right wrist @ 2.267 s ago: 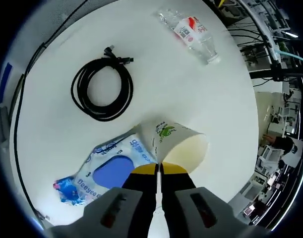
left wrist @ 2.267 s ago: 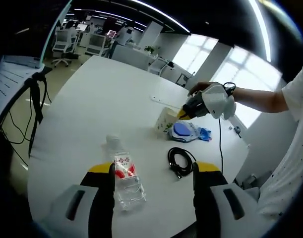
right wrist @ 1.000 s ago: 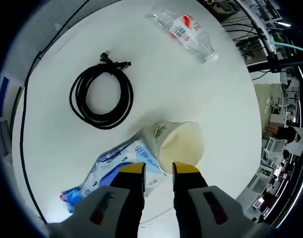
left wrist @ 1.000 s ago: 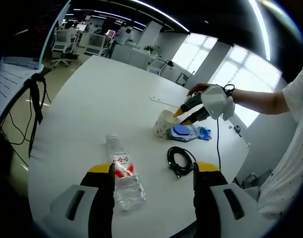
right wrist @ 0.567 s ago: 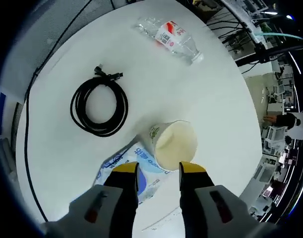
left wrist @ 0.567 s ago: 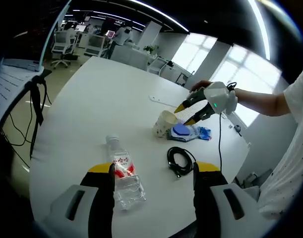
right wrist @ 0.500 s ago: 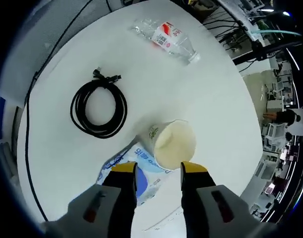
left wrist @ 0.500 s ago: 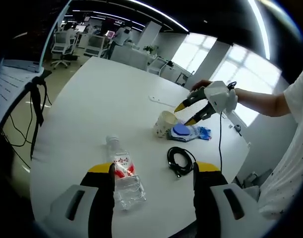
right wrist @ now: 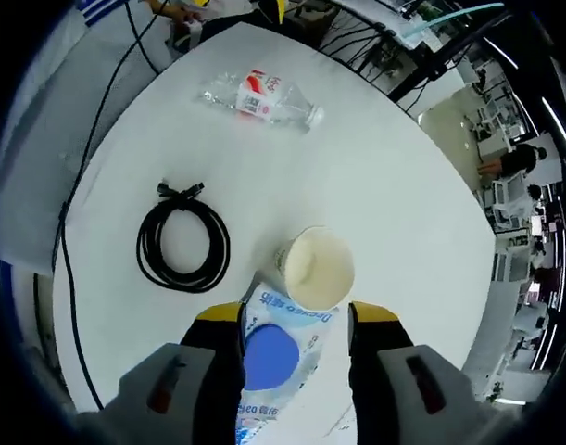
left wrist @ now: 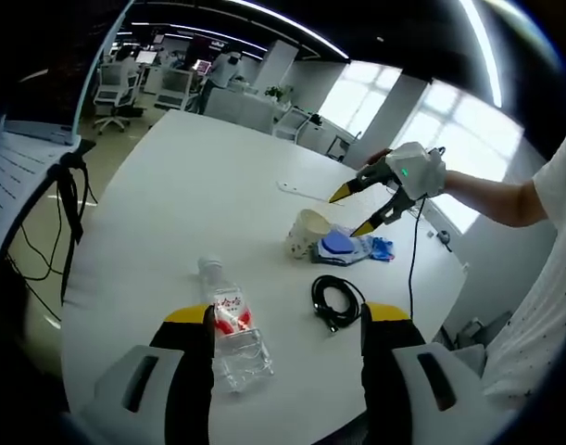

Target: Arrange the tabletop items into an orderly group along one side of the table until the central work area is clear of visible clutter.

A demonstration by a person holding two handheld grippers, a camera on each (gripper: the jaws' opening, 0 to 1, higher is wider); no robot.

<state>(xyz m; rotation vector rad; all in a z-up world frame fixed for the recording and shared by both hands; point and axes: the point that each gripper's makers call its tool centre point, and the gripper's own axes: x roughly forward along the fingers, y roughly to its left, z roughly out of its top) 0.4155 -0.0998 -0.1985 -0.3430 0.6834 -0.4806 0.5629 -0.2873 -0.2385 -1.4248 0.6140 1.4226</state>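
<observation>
A water bottle (left wrist: 229, 315) is lying between the left gripper (left wrist: 287, 320)'s wide jaws, with a coiled cable (left wrist: 336, 300) just right. Farther right, the right gripper (left wrist: 366, 206), jaws wide and empty, is hanging above the upright paper cup (right wrist: 313, 267) (touching the wipes pack (right wrist: 273, 357)). Probably the bottle needs fetching next. The right gripper view is showing the cup's empty inside; the left gripper view is taking in the counter (left wrist: 199, 185).

On the white worktop (right wrist: 403, 213) lie a clear bottle (right wrist: 260, 100) with a red-and-white label, a black coiled cable (right wrist: 182, 247), a cream paper cup (right wrist: 313, 267) with a green print, and a white wipes pack (right wrist: 281, 348) with a blue oval and blue lettering; both tools carry yellow-tipped black jaws
</observation>
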